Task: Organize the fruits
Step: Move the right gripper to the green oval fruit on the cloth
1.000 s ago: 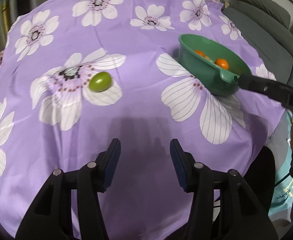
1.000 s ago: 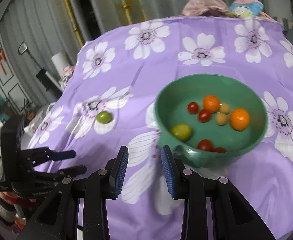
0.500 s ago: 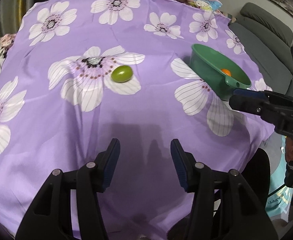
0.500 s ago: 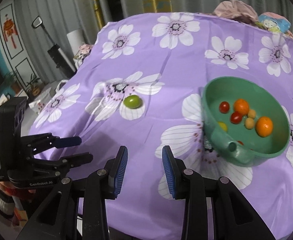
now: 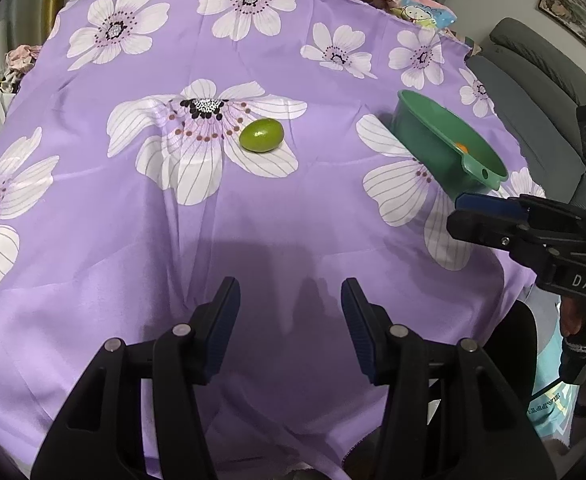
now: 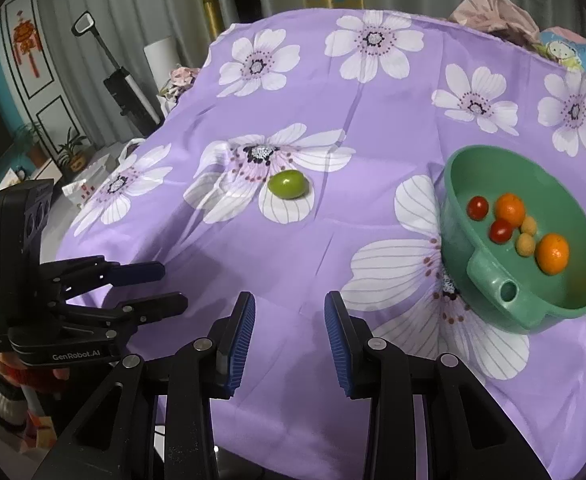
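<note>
On the purple flowered cloth (image 5: pixel 293 216) lies one green fruit (image 5: pixel 261 136), resting on a white petal of a big printed flower. It is well apart from both grippers and touches nothing else. The left gripper (image 5: pixel 289 324) hangs over the near part of the cloth; its fingers are spread with a clear gap and nothing is between them. The fruit lies ahead of it, a little to the left of its middle line. The right gripper (image 6: pixel 289 336) also holds nothing; its blue pads stand apart with only cloth behind the gap. From its view the green fruit (image 6: pixel 287 184) is straight ahead, farther on the cloth. To the right stands the green bowl (image 6: pixel 489 300), with two orange fruits, two red ones and two small pale ones inside.
</note>
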Action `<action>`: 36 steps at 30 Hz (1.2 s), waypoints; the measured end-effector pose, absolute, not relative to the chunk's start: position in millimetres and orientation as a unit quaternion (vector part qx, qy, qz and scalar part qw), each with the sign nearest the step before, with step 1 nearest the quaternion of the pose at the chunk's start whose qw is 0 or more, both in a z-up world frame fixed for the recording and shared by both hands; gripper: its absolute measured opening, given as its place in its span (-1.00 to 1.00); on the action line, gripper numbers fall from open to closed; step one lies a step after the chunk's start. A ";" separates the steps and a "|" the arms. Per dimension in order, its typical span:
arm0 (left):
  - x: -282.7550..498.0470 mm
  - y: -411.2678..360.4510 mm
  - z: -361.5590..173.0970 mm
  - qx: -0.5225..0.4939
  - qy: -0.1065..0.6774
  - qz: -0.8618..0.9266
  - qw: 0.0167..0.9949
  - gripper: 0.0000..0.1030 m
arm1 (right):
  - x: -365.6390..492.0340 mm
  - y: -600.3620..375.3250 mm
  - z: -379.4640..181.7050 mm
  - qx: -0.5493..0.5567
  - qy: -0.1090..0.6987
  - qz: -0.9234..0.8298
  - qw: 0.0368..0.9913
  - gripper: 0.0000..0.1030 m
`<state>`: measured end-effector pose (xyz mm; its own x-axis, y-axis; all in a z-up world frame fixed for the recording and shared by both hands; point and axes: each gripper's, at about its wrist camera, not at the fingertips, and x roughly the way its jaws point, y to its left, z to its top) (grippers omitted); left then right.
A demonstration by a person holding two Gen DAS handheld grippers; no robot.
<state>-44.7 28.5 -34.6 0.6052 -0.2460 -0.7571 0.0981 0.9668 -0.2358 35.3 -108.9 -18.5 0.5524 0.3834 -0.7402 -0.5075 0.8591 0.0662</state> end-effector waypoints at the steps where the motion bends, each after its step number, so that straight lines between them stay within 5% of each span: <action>1: -43.7 29.8 -35.5 -0.087 0.435 -0.096 0.891 0.01 | 37.0 -108.7 -20.1 -0.076 0.402 0.253 0.877 -0.29; 20: 6.5 49.2 -21.8 -0.086 0.420 -0.086 0.899 0.05 | 80.9 -94.5 -30.2 -0.067 0.415 0.256 0.871 -0.28; 23: 21.4 56.6 -21.3 -0.108 0.423 -0.082 0.896 0.21 | 93.0 -89.7 -30.2 -0.064 0.411 0.255 0.873 0.01; 36: 80.0 59.4 -18.8 -0.078 0.434 -0.093 0.892 0.20 | 149.1 -87.2 -31.3 -0.008 0.424 0.253 0.869 0.03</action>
<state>80.0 59.4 -18.8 0.6052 -0.2346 -0.7607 0.0991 0.9704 -0.2204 149.1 -87.2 -31.3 0.5121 0.4338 -0.7414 -0.4466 0.8717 0.2016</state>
